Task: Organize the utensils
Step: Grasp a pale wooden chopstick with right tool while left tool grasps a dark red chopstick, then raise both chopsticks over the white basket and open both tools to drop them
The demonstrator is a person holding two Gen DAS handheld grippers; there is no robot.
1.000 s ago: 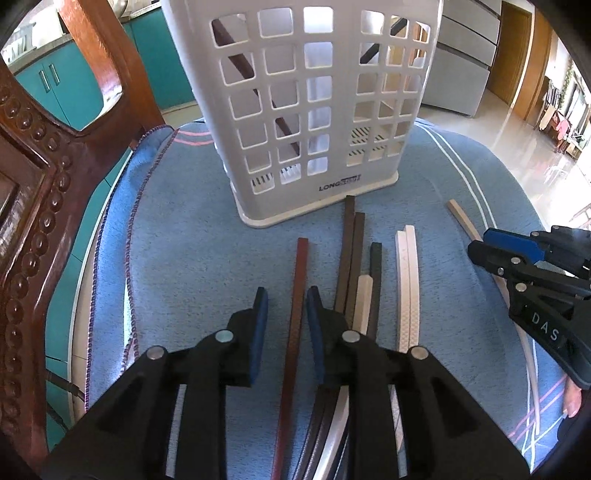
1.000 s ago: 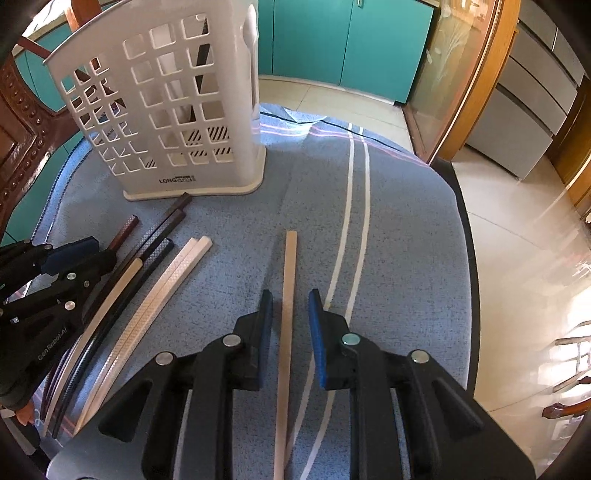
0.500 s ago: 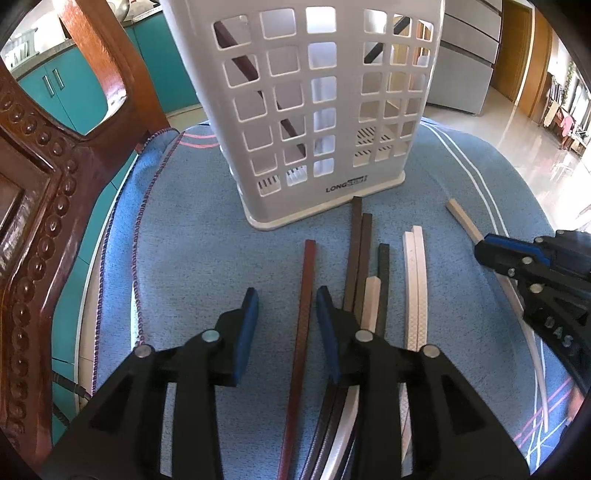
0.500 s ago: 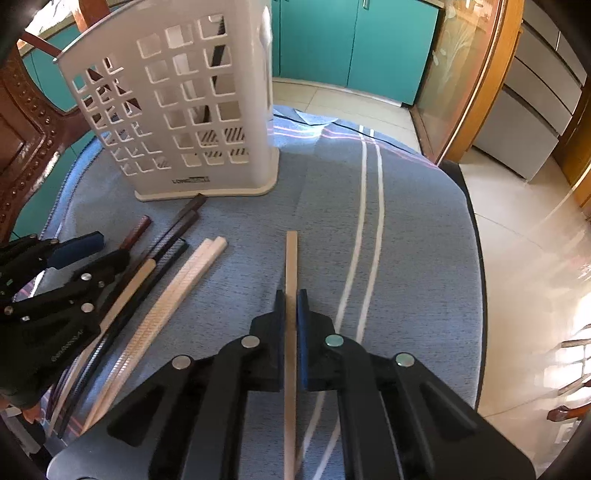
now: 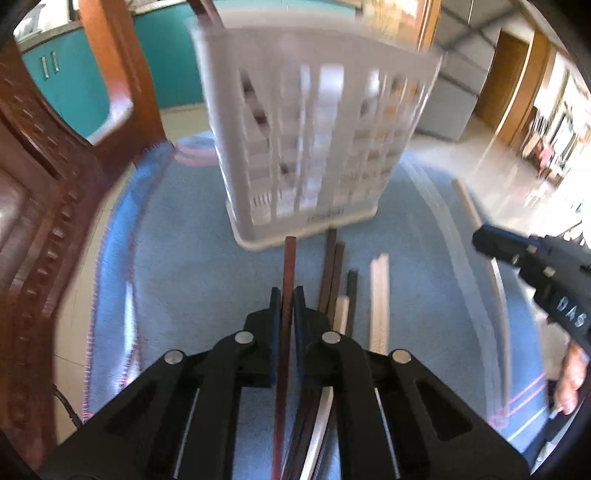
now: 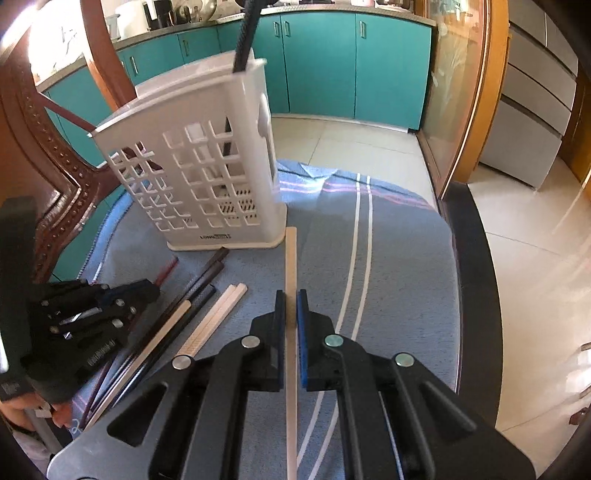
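The left gripper (image 5: 287,308) is clamped on the reddish-brown chopstick (image 5: 288,258), having just closed. The right gripper (image 6: 291,314) is clamped on the pale chopstick (image 6: 290,258). Each stick's long axis runs straight ahead of its gripper toward the white basket (image 6: 207,177) beyond, the pale tip nearly touching its base.

A home kitchen and dining area. Teal base cabinets (image 6: 317,62) with metal handles run under a countertop (image 6: 177,22) crowded with pots and appliances. Pale glossy floor tiles (image 6: 369,147), a carved dark wooden chair (image 5: 40,206), and a table under a blue striped cloth (image 6: 388,258).
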